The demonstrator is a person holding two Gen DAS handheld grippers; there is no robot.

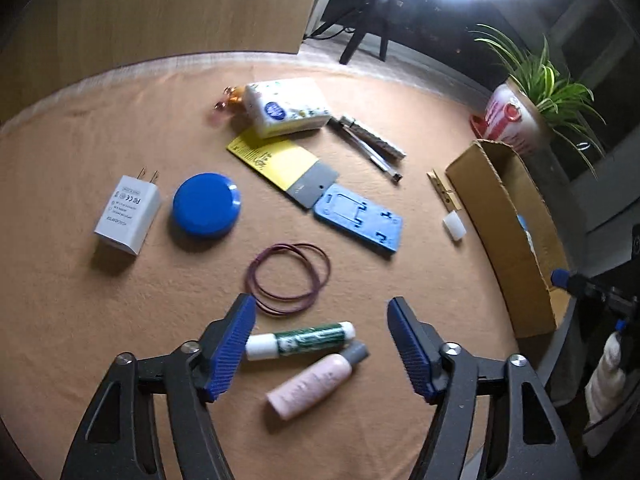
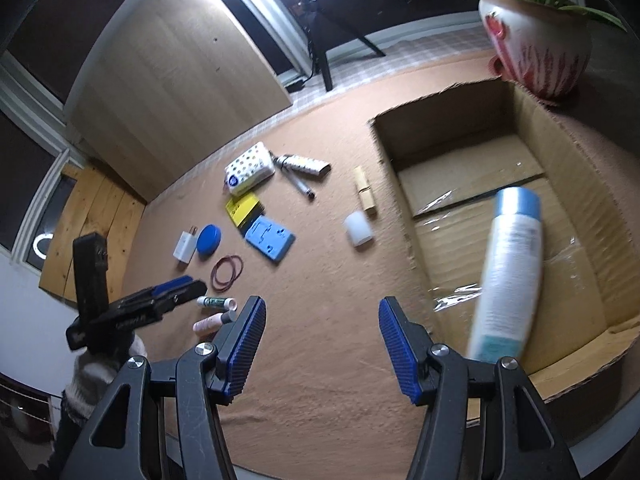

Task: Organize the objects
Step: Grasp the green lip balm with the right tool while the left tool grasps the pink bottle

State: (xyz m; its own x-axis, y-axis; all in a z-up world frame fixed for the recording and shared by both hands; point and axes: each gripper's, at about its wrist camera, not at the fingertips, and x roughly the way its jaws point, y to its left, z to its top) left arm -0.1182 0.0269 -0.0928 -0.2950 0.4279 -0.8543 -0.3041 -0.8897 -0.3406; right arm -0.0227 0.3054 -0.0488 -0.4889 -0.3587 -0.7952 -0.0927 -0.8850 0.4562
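Note:
My left gripper [image 1: 321, 344] is open above a green-and-white tube [image 1: 300, 340] and a small pink bottle [image 1: 316, 382] that lie between its fingers on the orange cloth. It also shows in the right wrist view [image 2: 192, 286]. My right gripper [image 2: 322, 344] is open and empty, left of the cardboard box [image 2: 560, 148]. A white bottle with a blue cap [image 2: 510, 276], blurred, is inside the box. Rubber bands [image 1: 289, 278], a blue lid [image 1: 206, 205], a white charger [image 1: 128, 214] and a blue holder [image 1: 358, 220] lie further out.
A tissue pack [image 1: 286, 106], a yellow card [image 1: 272, 158], pens [image 1: 370, 144], a clothespin [image 1: 442, 192] and a white cap [image 1: 454, 226] lie on the cloth. A potted plant [image 2: 536, 52] stands behind the box. The table edge runs close on the right.

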